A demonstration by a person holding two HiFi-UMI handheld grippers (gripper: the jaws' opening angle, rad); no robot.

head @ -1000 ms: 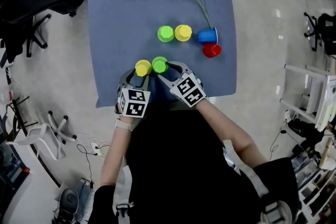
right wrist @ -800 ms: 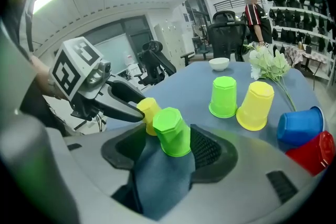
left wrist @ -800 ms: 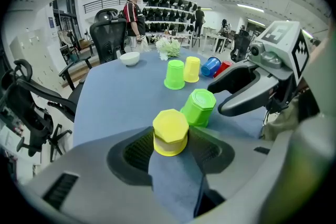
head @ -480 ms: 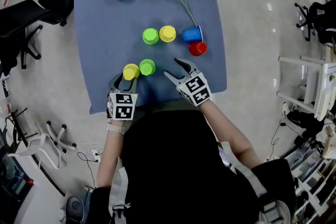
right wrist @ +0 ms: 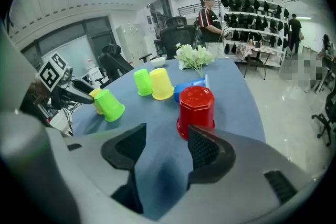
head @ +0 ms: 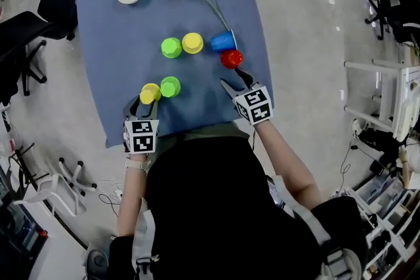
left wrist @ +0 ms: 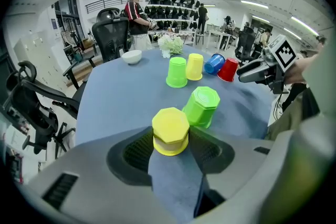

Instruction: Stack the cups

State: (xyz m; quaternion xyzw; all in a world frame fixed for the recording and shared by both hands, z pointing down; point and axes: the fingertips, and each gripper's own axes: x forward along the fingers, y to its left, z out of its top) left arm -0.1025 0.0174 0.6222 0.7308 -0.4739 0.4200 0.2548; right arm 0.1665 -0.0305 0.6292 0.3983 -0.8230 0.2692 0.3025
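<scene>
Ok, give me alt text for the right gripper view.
The right gripper, jaws just opened and empty, points at an upside-down red cup close ahead on a blue table. Behind: a yellow cup, a green cup, a blue cup on its side, flowers. At left, the left gripper grips a second yellow cup beside a second green cup.

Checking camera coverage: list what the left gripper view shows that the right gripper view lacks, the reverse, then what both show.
Left only: the tong pads of the left gripper pressed on the near yellow cup. Right only: the empty gap between the tongs of the right gripper, which have just been opening. Both: red cup, blue cup on its side, near green cup, flowers.
</scene>
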